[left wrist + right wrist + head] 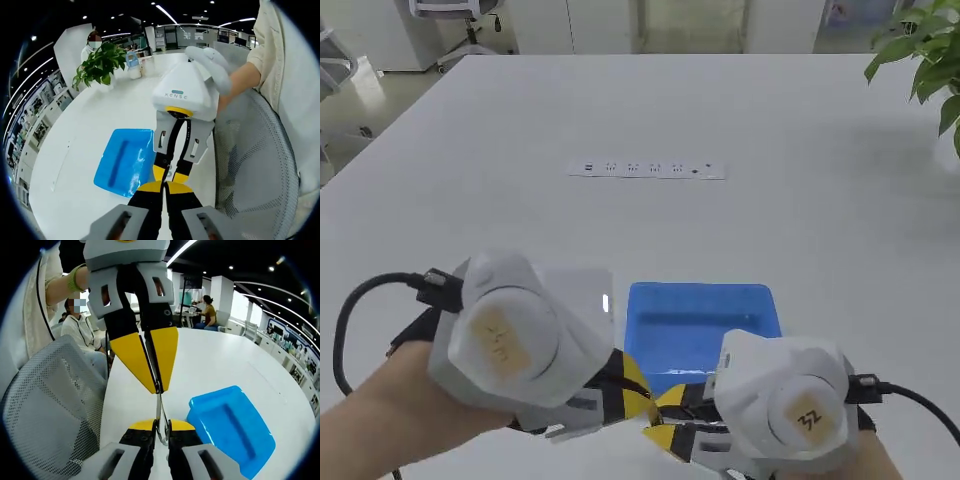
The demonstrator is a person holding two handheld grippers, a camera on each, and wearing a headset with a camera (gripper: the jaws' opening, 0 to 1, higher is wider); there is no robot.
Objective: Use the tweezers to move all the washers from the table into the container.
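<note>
– How are the hands sitting?

– The person is holding both grippers low, at the near edge of the shallow blue plastic tray [692, 332], and is turning them in toward each other so the jaws are meeting nose to nose. The left gripper [164, 185] is angling in from the tray's near left corner, and the right gripper [159, 425] is coming from the near right corner. A cream sleeve [272, 45] is covering the arm behind the right one.

– And the jaws?

– Both pairs are pressing almost flat together. The thin silvery metal tweezers [159, 409] are running between them: the left yellow tips are pinching one end, and the right yellow tips are clamping the rounded end. So the tweezers are hanging just off the tray's near edge, above the white table [770, 210].

– What is lying around?

– A flat white power strip [645, 169] is sitting on the table well beyond the tray's far edge. A green leafy plant [923, 50] is reaching in far beyond the tray's right side. A grey mesh chair back [255, 165] is standing on the near side of the tray, close behind the grippers. The grippers' white bodies are covering the tray's near rim in the head view.
</note>
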